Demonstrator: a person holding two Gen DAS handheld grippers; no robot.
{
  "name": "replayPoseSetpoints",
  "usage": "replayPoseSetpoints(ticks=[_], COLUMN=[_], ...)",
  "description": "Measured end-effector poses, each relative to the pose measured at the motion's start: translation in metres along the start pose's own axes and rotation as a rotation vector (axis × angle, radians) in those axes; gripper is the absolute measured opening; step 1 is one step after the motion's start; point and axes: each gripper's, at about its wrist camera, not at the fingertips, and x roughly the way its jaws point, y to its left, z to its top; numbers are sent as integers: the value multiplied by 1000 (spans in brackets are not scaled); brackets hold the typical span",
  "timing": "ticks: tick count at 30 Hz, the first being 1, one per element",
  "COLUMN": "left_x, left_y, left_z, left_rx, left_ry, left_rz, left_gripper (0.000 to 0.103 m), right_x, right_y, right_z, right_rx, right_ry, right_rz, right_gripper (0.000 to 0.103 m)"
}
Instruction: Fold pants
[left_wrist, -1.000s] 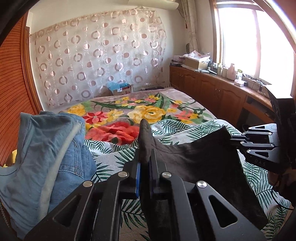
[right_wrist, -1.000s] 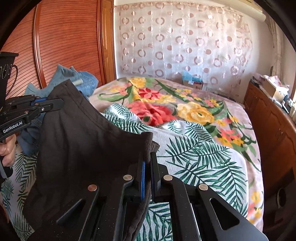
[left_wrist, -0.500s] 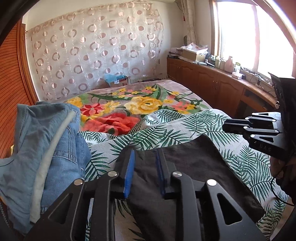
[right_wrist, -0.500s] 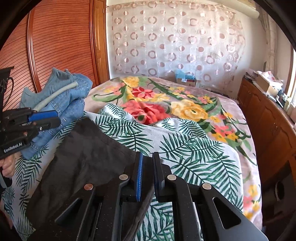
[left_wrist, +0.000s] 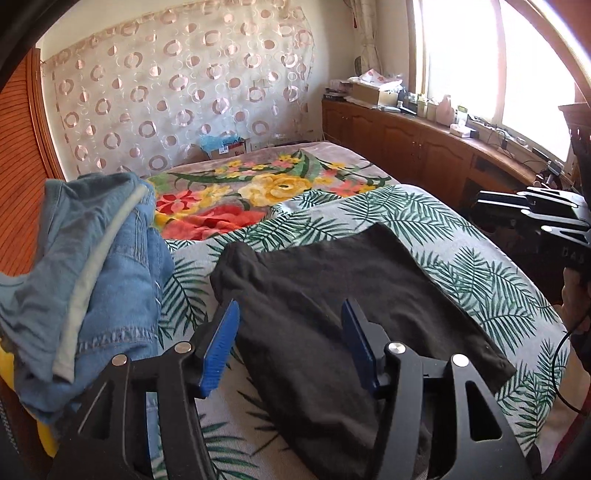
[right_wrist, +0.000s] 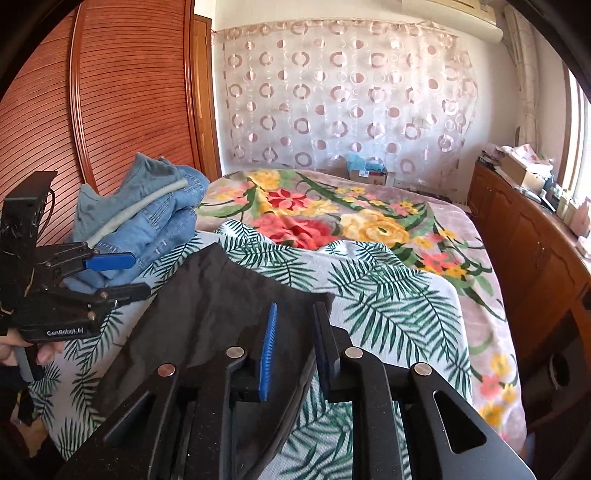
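While the black pants lie folded flat on the palm-print sheet, just beside the denim pile, the left gripper and right gripper have just been opening, apparently released, pads clear of the cloth.

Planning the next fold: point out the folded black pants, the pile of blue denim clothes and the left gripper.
folded black pants (left_wrist: 332, 295), left wrist view, middle of top layer
pile of blue denim clothes (right_wrist: 155, 221), right wrist view, stitched denim front
left gripper (left_wrist: 290, 347), left wrist view, midway between fingertips
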Motion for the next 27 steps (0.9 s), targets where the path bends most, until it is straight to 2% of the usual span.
replayPoseSetpoints(ticks=[14, 23, 27], left_x=[-22, -16, -17], left_y=[-17, -20, -18], left_z=[-36, -67, -79], left_rx=[-25, -37, -69], left_ry=[33, 89, 106], left_rz=[-55, -70, -109], left_gripper=[59, 59, 61], right_x=[-39, -41, -37], right_y=[14, 21, 24], right_z=[-36, -51, -59], right_rx=[18, 29, 37], right_ry=[21, 58, 79], right_rz=[18, 47, 60], right_gripper=[22, 23, 23])
